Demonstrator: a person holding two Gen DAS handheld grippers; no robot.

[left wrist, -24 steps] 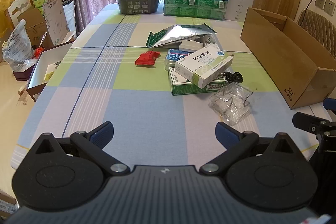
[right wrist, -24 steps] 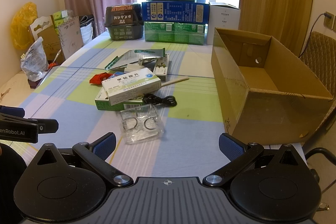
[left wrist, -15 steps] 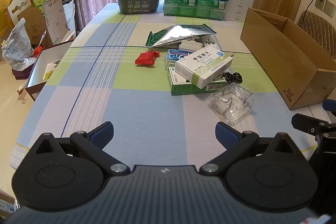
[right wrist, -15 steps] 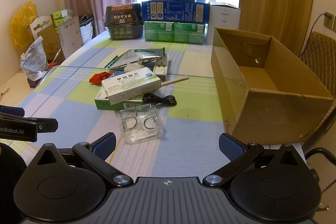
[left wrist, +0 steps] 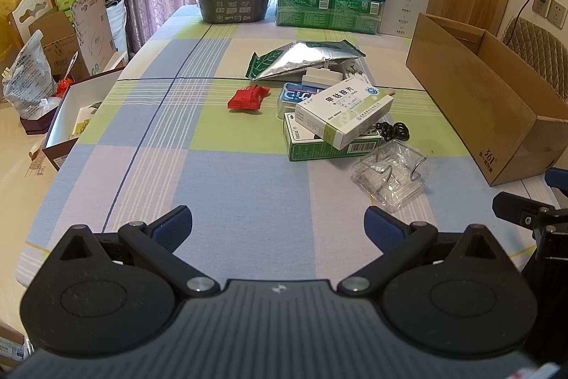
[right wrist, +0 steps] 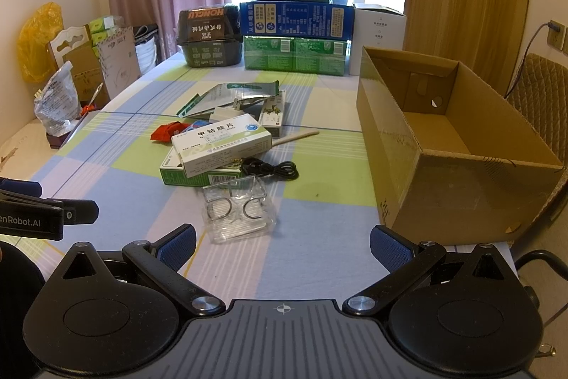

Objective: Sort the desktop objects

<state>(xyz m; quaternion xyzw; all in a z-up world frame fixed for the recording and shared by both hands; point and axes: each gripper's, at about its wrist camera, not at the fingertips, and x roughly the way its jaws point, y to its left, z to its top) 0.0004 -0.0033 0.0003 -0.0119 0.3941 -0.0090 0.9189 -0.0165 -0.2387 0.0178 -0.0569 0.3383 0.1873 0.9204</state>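
A table covered in a checked cloth of blue, green and pale lilac squares holds a small heap of loose things near its middle. On top of the heap lies a white medicine box with a green stripe and Chinese print, resting tilted across a flat green box. Just beside them, toward the camera, sits a clear plastic case with two metal rings inside. A coiled black cable lies between the case and the boxes, touching the green box. Behind the heap are a crumpled silver foil pouch and, to its left and apart, a small red wrapper. A pale wooden stick pokes out on the right of the heap.

An open brown cardboard box stands on the right side of the table; its inside shows only bare cardboard. Stacked cartons line the far edge by the window.

The left gripper hovers over the near edge of the table, its blue-padded fingers spread wide with nothing between them; the heap lies ahead and slightly right of it. The right gripper is likewise spread wide and holds nothing. The clear case lies just ahead of it, slightly left of centre, with the cardboard box ahead to its right.
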